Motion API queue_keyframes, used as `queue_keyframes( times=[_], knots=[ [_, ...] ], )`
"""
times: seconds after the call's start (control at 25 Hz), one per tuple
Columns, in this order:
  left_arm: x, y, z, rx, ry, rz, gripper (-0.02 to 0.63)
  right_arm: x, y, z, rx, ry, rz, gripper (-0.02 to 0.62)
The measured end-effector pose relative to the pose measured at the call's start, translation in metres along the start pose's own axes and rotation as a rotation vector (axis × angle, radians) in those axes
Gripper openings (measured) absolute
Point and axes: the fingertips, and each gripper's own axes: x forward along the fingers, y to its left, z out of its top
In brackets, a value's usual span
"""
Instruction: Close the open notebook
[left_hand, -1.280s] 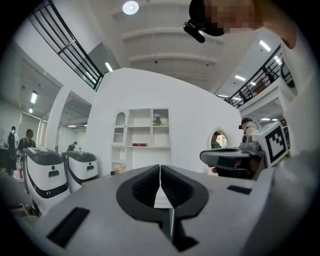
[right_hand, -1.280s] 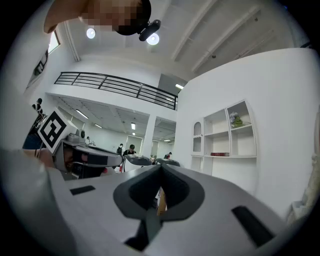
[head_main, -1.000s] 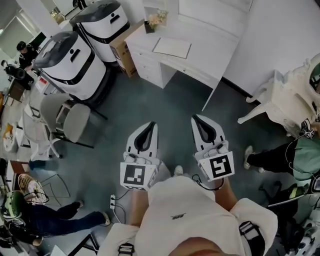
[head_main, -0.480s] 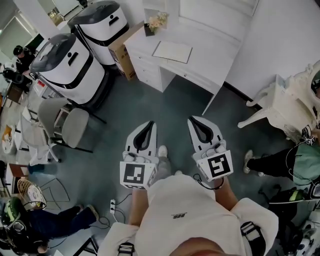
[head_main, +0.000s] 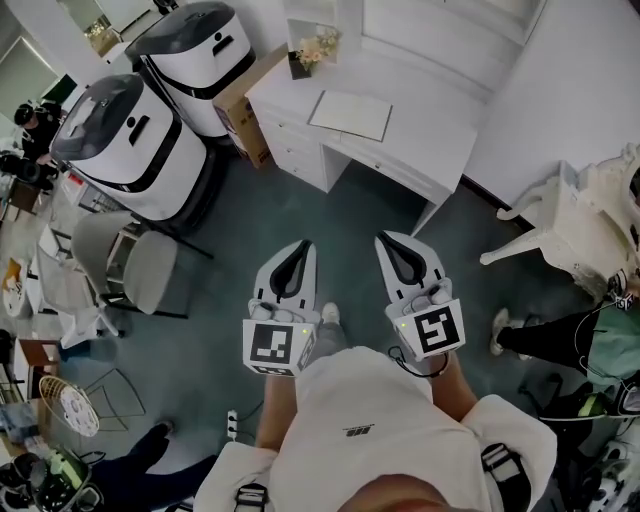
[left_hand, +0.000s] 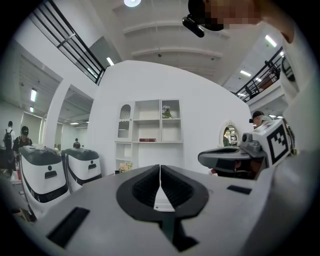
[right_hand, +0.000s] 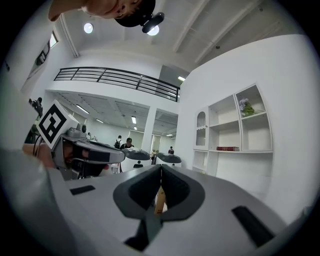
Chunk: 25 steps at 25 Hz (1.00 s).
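Note:
The notebook (head_main: 350, 114) lies flat on a white desk (head_main: 420, 140) against the far wall, a pale rectangle too far off to make out its pages. I hold both grippers in front of my chest, above the grey floor and well short of the desk. The left gripper (head_main: 304, 246) is shut with nothing in it, and its jaws meet in a thin line in the left gripper view (left_hand: 160, 168). The right gripper (head_main: 386, 238) is likewise shut and empty, jaws together in the right gripper view (right_hand: 161, 168).
Two large white and grey machines (head_main: 120, 140) (head_main: 200, 50) stand left of the desk, a cardboard box (head_main: 246, 100) beside them. A grey chair (head_main: 140, 255) sits at the left, a white ornate chair (head_main: 560, 215) at the right. A person's legs (head_main: 545, 335) reach in from the right.
The desk and notebook have shifted lower and nearer in the head view as I move toward them. The person at the lower left has slid out of frame. Both grippers stay shut.

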Motion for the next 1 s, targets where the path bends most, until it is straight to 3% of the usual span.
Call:
queue_keyframes(
  times=[0.6,1.0],
  knots=[
    [0.088,0.111,-0.002,-0.019,0.020,-0.056,0.000,0.131,-0.027,-0.009,-0.018,0.046,-0.054,-0.005],
    [0.130,0.156,-0.009,-0.028,0.029,-0.111,0.000,0.182,-0.040,-0.019,-0.032,0.085,-0.115,-0.005]
  ],
)
